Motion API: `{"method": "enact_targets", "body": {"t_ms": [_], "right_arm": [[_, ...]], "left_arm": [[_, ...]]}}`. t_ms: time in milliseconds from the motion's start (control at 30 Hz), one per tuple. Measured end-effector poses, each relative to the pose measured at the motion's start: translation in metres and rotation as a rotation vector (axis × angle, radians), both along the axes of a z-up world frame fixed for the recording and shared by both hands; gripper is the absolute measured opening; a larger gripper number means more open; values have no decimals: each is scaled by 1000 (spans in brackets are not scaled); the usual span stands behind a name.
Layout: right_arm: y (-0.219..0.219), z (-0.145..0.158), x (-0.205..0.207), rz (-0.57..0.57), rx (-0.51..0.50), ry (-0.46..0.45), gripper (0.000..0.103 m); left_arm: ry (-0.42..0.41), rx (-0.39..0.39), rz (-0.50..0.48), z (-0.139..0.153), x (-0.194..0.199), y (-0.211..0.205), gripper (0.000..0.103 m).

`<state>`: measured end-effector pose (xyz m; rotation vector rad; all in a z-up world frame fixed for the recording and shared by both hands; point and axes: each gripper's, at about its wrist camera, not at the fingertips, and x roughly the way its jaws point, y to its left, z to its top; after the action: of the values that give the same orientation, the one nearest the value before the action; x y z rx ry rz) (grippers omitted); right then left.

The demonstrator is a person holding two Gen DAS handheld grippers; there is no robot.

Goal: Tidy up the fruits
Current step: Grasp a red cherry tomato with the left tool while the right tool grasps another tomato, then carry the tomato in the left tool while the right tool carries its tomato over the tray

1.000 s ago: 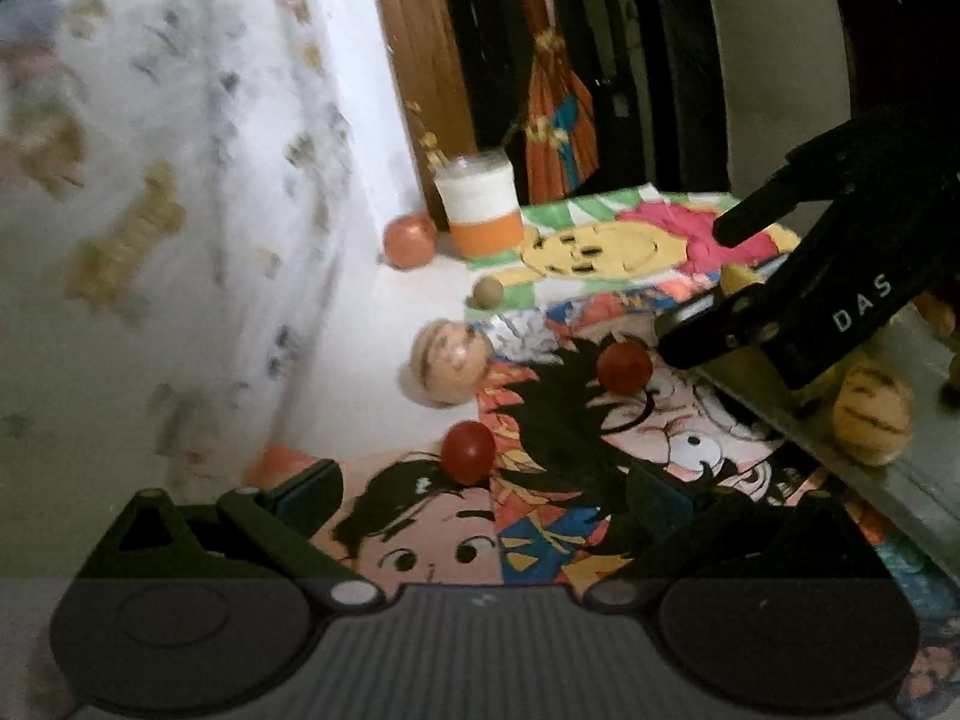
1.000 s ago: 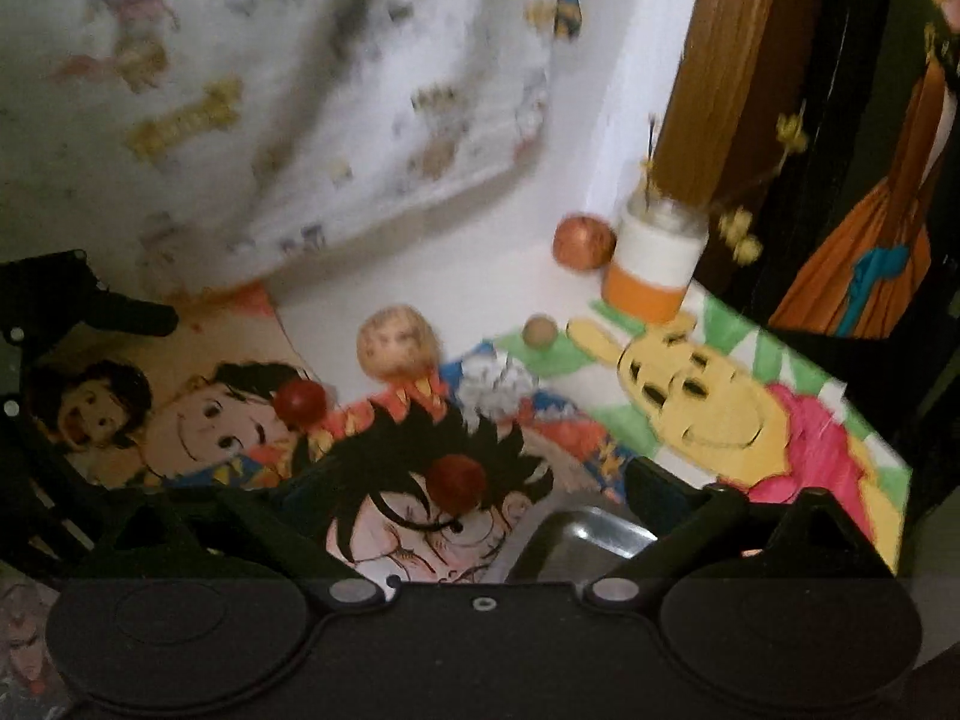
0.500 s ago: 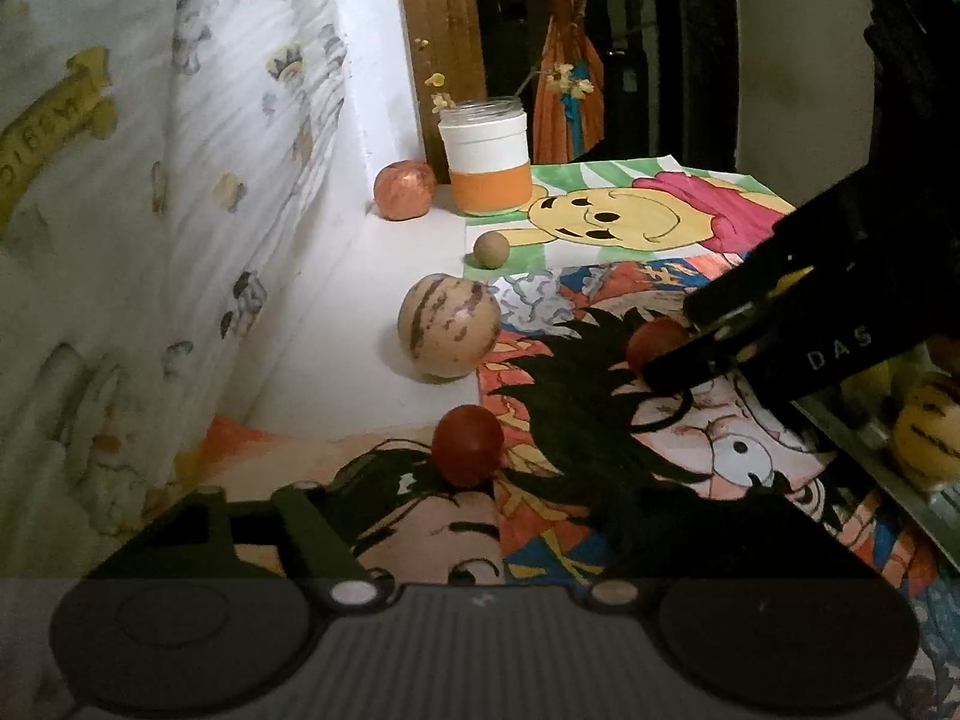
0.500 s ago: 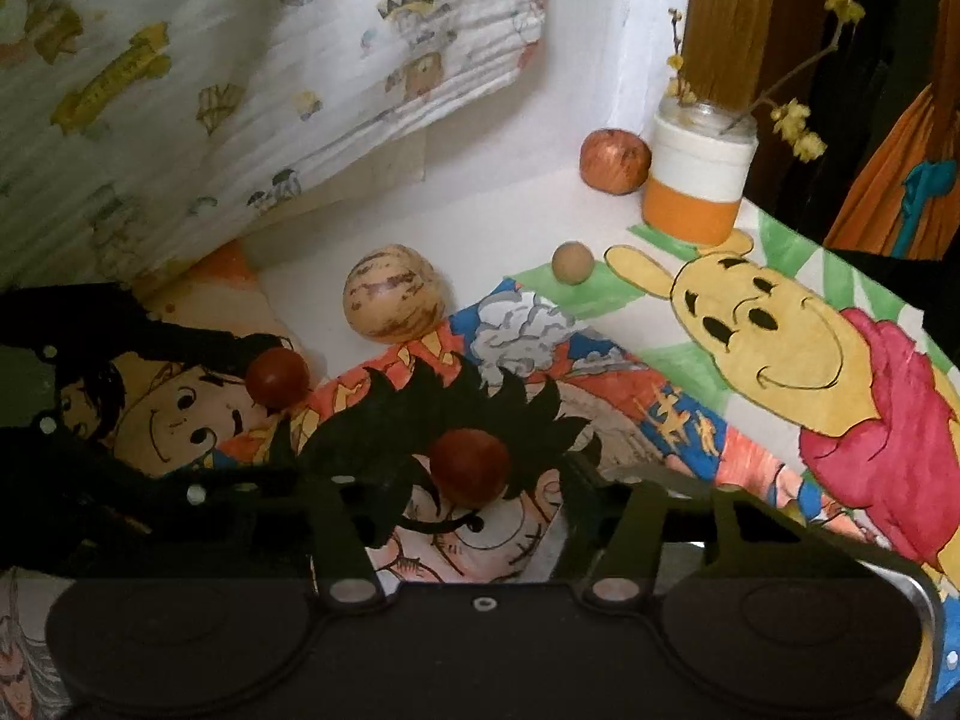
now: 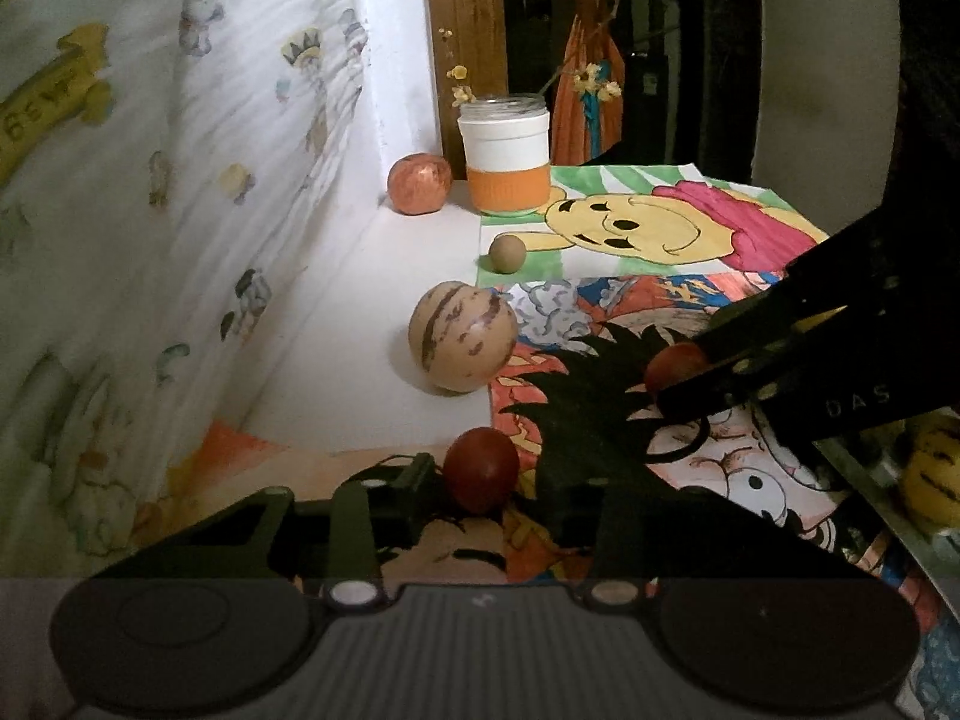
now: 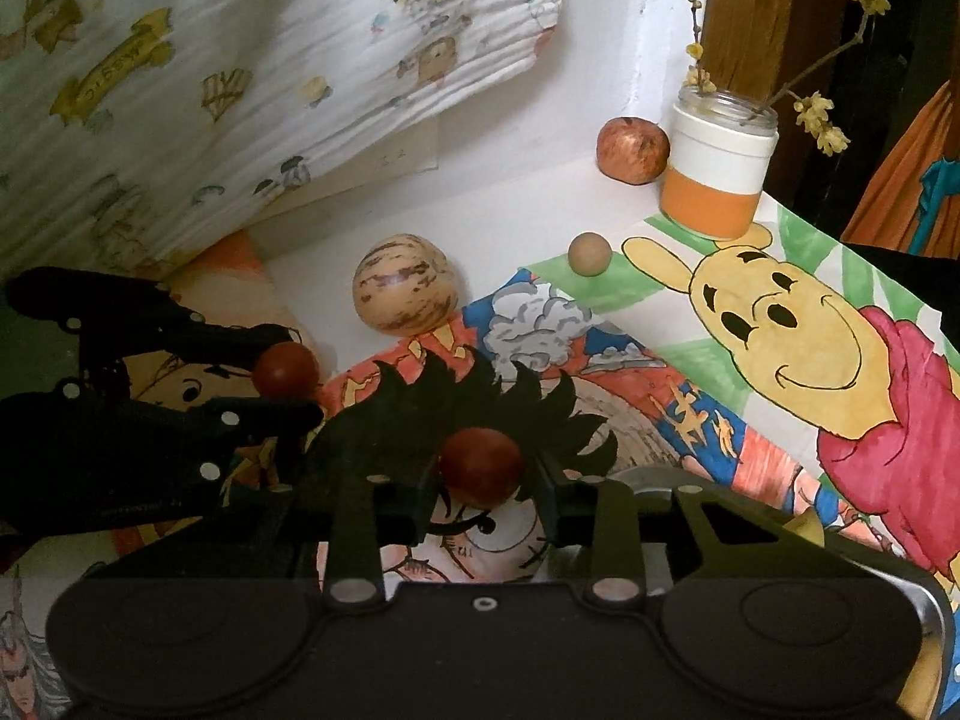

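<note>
Left wrist view: both grippers, wide a second ago, now pinch cherry tomatoes beside the striped melon — left gripper one tomato, right gripper the other tomato, ready for lifting.

Melon left of drawings; behind it, small ball, then apple left of jar.

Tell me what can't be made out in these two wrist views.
- Left wrist view: the metal tray and the yellow striped fruit are cut off by the right edge and the right hand-held gripper.
- Right wrist view: the tray is mostly hidden behind that gripper's own body.
- Either view: whether each hand-held gripper's fingers actually touch its red fruit.
</note>
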<state>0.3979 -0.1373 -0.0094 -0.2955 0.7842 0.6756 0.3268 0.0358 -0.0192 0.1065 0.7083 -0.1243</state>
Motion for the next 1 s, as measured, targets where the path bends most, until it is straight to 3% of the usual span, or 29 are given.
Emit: {"method": "enact_targets", "body": {"t_ms": [100, 400, 733, 1000], "right_arm": [[0, 0, 0, 1, 3, 1, 34], [-8, 6, -10, -23, 46, -12, 33], [-42, 47, -54, -76, 104, -117, 33], [-90, 79, -108, -157, 159, -194, 33]], "left_arm": [[4, -18, 7, 0, 1, -1, 30], [18, -85, 22, 4, -7, 1, 29], [-3, -160, 28, 23, -39, -12, 29], [-46, -212, -22, 53, -72, -43, 29]]}}
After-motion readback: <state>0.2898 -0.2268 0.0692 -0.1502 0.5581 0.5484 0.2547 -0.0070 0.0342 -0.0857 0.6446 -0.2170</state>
